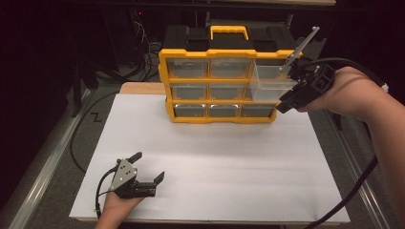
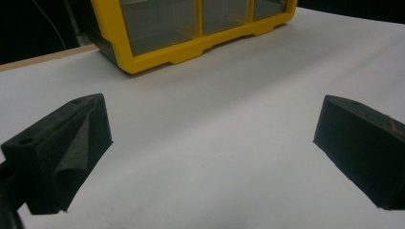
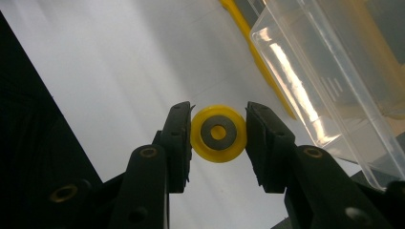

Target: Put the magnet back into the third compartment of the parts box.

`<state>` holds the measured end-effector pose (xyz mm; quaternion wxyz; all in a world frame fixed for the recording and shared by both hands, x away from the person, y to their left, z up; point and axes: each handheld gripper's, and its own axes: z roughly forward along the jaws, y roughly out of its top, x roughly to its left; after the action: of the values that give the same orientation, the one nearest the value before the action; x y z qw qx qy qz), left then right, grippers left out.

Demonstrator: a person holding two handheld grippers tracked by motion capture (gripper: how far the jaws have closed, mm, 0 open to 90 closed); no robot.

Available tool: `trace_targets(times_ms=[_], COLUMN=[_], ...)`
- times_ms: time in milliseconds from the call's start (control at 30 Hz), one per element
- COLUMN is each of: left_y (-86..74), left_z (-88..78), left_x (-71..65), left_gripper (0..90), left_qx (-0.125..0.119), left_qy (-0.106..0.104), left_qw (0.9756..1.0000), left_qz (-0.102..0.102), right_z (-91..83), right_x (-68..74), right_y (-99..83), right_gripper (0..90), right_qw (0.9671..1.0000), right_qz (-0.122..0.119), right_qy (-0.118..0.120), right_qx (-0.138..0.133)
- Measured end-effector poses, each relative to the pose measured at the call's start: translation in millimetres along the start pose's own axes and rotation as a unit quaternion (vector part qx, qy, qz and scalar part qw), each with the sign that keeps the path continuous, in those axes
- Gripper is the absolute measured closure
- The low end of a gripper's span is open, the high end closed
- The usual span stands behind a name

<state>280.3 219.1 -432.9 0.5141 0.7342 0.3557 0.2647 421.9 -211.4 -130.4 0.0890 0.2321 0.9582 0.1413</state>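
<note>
A person works at a white table (image 1: 215, 157) with 2 hand-held grippers. At about 12 o'clock on the table stands a yellow parts cabinet (image 1: 219, 86) with 9 clear drawers in 3 rows of 3. The clear drawer (image 1: 272, 83) at the right end of the middle row is pulled out toward the person. The right gripper (image 1: 292, 98) is at about 2 o'clock, just beside that open drawer's front corner, clenched on a small yellow wheel (image 3: 218, 133) with a grey hub. In the right gripper view the wheel sits squarely between the 2 black jaws, its flat face toward the camera and its axle hole pointing along the jaws, while the drawer's open rim lies at about 2 o'clock from the wheel, close but not touching. The right hand is clearly the nearer one to the drawer. The left gripper (image 1: 145, 171) rests at about 7 o'clock, well apart from the cabinet, jaws spread wide and holding nothing.
</note>
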Motion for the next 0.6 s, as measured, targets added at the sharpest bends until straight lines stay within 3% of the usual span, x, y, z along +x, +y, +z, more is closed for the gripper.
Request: trace_targets(times_ms=[600], left_y=[0.0], left_z=[-0.3], left_x=[0.6], left_gripper=[0.1], left_qx=[-0.001], left_qy=[0.000], left_qw=[1.0000], left_qz=[-0.002], right_z=[-14.4], right_x=[-13.2], right_y=[16.0], right_gripper=[64.9], right_qw=[0.9999], right_qz=[0.008], right_qy=[-0.011], right_qx=[0.004])
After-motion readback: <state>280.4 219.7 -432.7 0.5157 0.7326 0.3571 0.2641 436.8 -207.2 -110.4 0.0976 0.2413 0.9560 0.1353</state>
